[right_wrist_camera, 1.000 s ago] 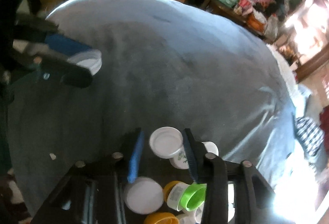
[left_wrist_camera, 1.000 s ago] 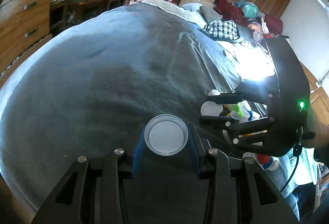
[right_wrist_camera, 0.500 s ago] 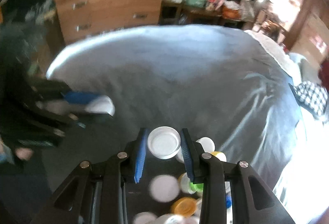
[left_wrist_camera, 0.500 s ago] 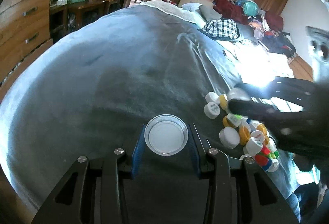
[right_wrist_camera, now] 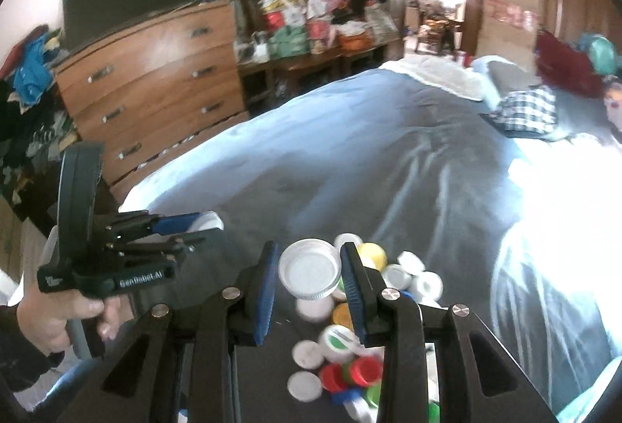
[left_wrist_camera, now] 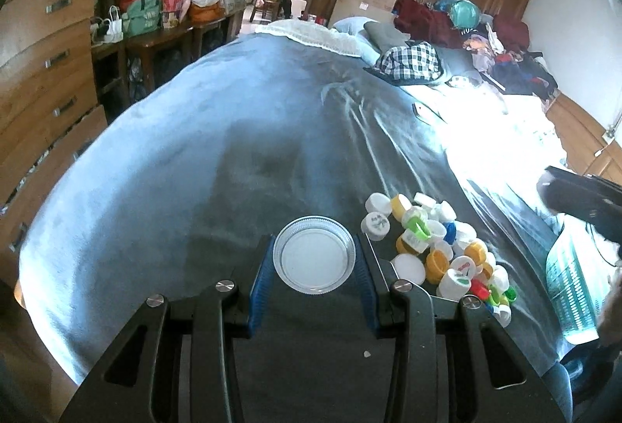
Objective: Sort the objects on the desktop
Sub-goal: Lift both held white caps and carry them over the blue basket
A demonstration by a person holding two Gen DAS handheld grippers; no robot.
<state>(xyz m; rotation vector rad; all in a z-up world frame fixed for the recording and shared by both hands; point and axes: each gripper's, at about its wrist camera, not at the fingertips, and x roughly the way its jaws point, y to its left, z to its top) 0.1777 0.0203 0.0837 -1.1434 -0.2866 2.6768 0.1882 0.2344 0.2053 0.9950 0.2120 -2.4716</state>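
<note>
My left gripper (left_wrist_camera: pixel 314 261) is shut on a large white lid (left_wrist_camera: pixel 314 259), held above the blue-grey bedspread (left_wrist_camera: pixel 217 158). My right gripper (right_wrist_camera: pixel 310 273) is shut on a smaller white lid (right_wrist_camera: pixel 310 272), lifted over a heap of bottle caps (right_wrist_camera: pixel 342 349). The heap, with white, yellow, green and red caps, also shows in the left wrist view (left_wrist_camera: pixel 439 248), to the right of the left gripper. The left gripper also shows in the right wrist view (right_wrist_camera: pixel 194 222), at the left, with a hand on its handle.
A wooden chest of drawers (right_wrist_camera: pixel 155 81) and a cluttered side table (left_wrist_camera: pixel 155 30) stand left of the bed. A checked cloth (left_wrist_camera: pixel 408 63) and piled clothes (left_wrist_camera: pixel 505 53) lie at the far end. A teal basket (left_wrist_camera: pixel 567 287) sits at the right.
My right gripper has lifted its white lid off the heap and swung away to the right of the left gripper. The left gripper holds its lid as before.
</note>
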